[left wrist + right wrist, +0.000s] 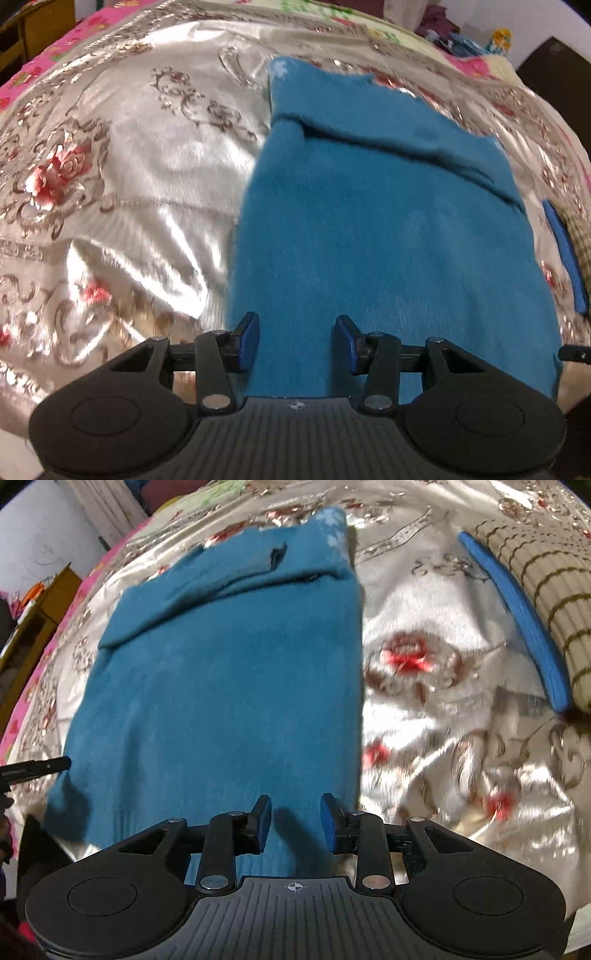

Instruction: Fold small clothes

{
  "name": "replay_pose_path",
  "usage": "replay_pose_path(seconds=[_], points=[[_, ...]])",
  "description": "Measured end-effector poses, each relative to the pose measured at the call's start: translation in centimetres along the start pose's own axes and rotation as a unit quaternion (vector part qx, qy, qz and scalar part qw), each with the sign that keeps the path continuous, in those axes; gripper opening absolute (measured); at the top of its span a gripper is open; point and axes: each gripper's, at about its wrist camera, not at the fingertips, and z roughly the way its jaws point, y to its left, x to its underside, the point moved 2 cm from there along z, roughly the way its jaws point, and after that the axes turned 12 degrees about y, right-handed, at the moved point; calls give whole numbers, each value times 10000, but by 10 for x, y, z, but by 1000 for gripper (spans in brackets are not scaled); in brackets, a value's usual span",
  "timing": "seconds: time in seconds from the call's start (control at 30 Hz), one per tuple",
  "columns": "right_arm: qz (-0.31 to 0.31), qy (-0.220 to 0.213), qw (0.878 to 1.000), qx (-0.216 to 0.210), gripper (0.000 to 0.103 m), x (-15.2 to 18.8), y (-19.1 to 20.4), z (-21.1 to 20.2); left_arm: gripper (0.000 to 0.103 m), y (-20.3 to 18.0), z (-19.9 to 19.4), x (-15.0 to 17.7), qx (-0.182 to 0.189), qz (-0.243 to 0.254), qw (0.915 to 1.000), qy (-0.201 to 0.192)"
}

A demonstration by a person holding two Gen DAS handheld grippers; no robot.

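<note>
Hovering over near hem of teal sweater [388,236], sleeves already folded across far end. Left gripper [297,341], right gripper [295,821] both parted, empty. We judge bottom-to-top fold left.

A small teal-blue knitted sweater [388,229] [229,672] lies flat on a shiny floral bedspread, its hem end nearest the cameras. Both sleeves are folded across its upper part, forming overlapping diagonal bands. A pale flower pattern shows at the far top corner. The body lies smooth, its side edges roughly straight.
</note>
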Motion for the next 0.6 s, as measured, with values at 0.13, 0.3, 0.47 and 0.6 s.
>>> replay_pose_path(seconds=[0.13, 0.3, 0.47, 0.6], points=[[24, 27, 10000, -78, 30, 5, 0, -2, 50, -1, -3, 10, -19, 50, 9999, 90], [81, 34, 9999, -108, 30, 12, -4, -3, 50, -2, -2, 19, -51, 5, 9999, 148], [218, 132, 9997, -53, 30, 22, -10, -4, 50, 0, -5, 25, -89, -38, 9997, 214], [332, 192, 9991, -202, 31, 27, -12, -1, 51, 2, -5, 30, -181, -106, 9994, 274]])
